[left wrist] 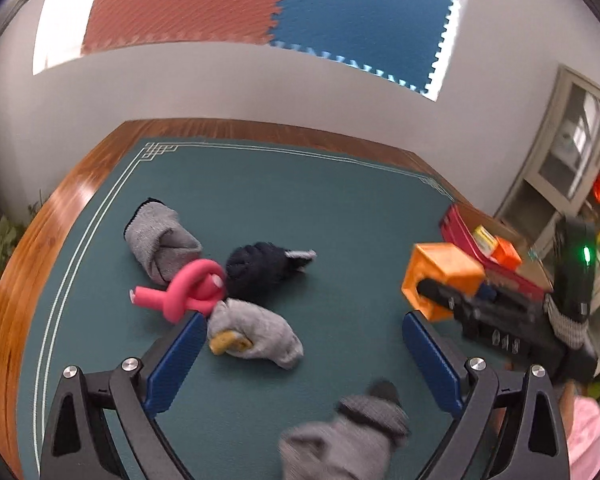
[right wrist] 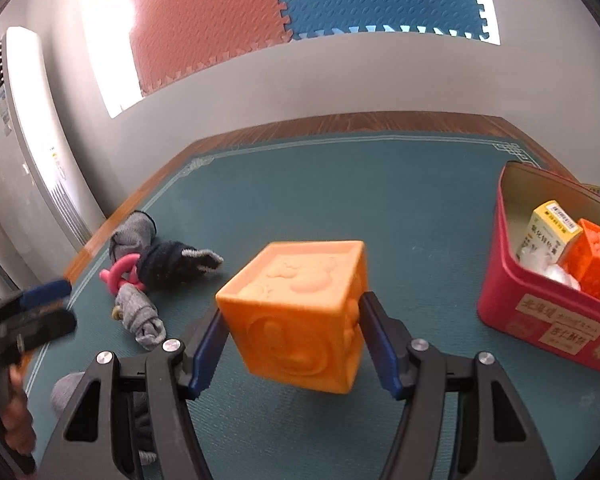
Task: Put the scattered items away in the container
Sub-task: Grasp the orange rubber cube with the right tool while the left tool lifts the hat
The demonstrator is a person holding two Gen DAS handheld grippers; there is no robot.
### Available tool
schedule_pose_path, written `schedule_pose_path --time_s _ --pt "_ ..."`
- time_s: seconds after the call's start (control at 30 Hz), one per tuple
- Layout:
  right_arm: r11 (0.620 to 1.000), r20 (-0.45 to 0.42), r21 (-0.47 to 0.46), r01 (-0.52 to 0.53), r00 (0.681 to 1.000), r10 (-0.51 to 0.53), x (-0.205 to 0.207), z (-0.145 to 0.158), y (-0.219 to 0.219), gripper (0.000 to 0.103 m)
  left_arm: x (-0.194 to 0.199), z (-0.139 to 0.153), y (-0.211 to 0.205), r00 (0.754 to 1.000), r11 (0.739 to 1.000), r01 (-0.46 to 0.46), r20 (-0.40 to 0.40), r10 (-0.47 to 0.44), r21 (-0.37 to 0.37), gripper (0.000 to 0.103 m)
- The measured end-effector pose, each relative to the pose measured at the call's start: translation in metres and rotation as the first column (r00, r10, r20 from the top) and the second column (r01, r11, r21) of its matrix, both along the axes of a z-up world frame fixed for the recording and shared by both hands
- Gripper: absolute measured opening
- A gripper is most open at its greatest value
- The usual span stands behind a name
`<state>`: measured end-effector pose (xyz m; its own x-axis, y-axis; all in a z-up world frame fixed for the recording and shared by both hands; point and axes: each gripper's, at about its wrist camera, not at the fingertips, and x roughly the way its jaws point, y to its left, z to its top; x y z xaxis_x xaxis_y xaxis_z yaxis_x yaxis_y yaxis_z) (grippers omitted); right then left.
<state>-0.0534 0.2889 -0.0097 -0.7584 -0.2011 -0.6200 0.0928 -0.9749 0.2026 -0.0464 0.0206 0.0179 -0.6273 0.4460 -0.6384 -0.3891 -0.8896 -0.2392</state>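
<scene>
An orange embossed cube (right wrist: pixel 300 316) hangs above the green mat, and my right gripper (right wrist: pixel 296 340) is shut on its two sides. The left wrist view shows that cube (left wrist: pixel 440 276) held at the right. The red tin (right wrist: pixel 540 312) stands to the right, holding a yellow carton (right wrist: pixel 548 228) and an orange block (right wrist: pixel 596 264). My left gripper (left wrist: pixel 304 348) is open over the mat, nothing between its fingers. Ahead of it lie a pink foam loop (left wrist: pixel 188 288), a grey sock with a yellow patch (left wrist: pixel 256 336), a dark sock bundle (left wrist: pixel 260 270) and another grey sock (left wrist: pixel 160 240). A blurred grey sock (left wrist: pixel 348 436) lies close below.
The green mat (left wrist: pixel 300 200) covers a wooden table whose edge (left wrist: pixel 32 240) curves at the left. A white air conditioner (right wrist: pixel 24 168) stands left of the table. A cabinet (left wrist: pixel 568 152) stands at the right. A person's hand (right wrist: pixel 16 416) holds the left gripper.
</scene>
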Motion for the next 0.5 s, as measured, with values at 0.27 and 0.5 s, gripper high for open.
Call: schedule_pose_path --time_s 0.27,0.5 --pt "1.000 -0.020 0.003 0.002 1.000 -0.002 -0.003 0.002 0.001 0.067 0.034 -0.014 0.002 0.998 0.997 0.053 -0.014 -0.054 -0.050 0.100" --pt "1.000 0.015 -0.014 0.012 1.000 -0.012 -0.011 -0.007 0.008 0.067 0.037 -0.037 0.005 0.998 0.991 0.059 0.028 -0.056 -0.124 0.100"
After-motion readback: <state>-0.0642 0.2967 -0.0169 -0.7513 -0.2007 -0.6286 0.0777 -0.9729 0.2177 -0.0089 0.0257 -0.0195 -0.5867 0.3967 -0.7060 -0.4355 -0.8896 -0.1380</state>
